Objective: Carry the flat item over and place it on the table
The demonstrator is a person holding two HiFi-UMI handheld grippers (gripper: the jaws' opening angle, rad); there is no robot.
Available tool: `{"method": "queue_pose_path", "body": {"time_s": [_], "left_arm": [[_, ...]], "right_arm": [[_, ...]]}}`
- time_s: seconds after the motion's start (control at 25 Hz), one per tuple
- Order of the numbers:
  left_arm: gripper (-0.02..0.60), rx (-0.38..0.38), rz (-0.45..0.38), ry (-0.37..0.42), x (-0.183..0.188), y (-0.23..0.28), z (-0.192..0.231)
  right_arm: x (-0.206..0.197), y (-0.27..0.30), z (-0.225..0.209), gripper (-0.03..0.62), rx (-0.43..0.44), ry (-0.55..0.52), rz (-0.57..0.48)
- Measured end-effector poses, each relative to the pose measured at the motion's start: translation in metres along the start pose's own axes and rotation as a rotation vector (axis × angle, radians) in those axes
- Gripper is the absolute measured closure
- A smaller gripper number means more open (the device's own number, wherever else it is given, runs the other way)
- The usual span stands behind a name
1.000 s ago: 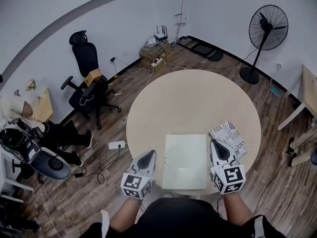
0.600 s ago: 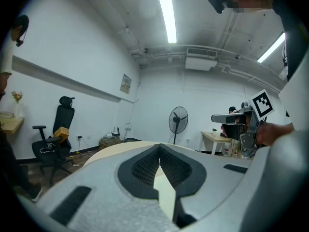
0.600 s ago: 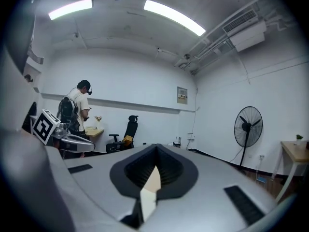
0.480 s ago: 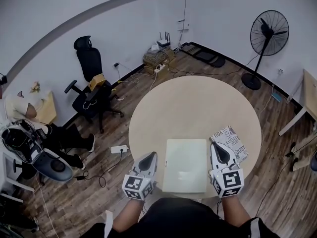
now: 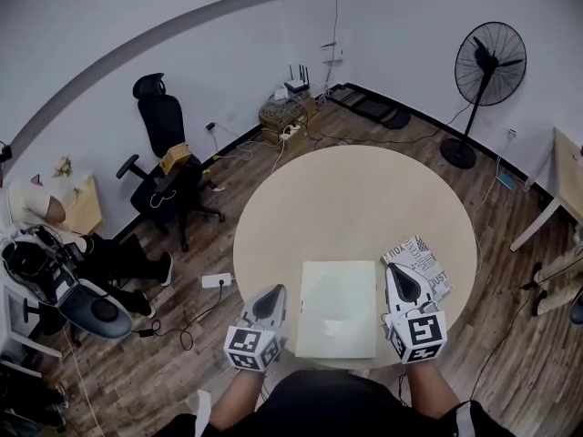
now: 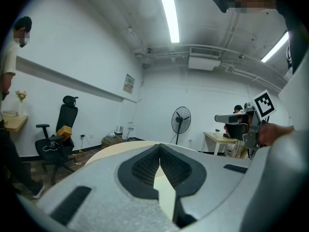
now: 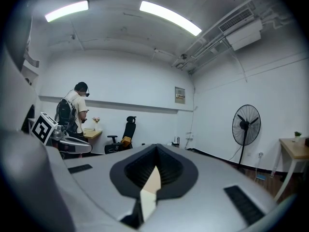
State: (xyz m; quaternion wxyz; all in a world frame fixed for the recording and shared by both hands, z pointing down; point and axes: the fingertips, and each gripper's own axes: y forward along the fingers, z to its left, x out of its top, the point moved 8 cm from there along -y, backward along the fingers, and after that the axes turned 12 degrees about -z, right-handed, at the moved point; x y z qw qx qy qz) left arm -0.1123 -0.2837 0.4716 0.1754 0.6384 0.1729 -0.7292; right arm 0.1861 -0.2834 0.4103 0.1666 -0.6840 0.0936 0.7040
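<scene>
**Flat item at the near edge of the table.** The flat white item (image 5: 339, 309) lies face-up on the near part of the round table (image 5: 355, 198), its long sides running near to far. The left gripper (image 5: 270, 297) and right gripper (image 5: 397, 269) flank it, one on each side, and neither appears to touch it. Both pairs of jaws are pressed together with nothing pinched between them. This suggests the panel is resting on the tabletop rather than being carried, so the placement is probably complete or nearly so. The left gripper hangs over the table's rim. The right one hangs above a printed magazine (image 5: 426, 262) lying just right of the item, the only thing crowding it. The far half of the tabletop is bare. Around the table stand an office chair (image 5: 164, 135) far left, a pedestal fan (image 5: 490, 57) far right, and cables on the floor.
</scene>
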Motion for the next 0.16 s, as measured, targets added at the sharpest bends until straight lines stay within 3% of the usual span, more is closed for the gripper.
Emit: {"method": "queue_pose_path", "body": {"time_s": [0.16], "left_arm": [[0.575, -0.001, 0.005, 0.000, -0.0017, 0.0030, -0.0027]], "right_arm": [[-0.0023, 0.0004, -0.0027, 0.597, 0.000, -0.006, 0.004]]}}
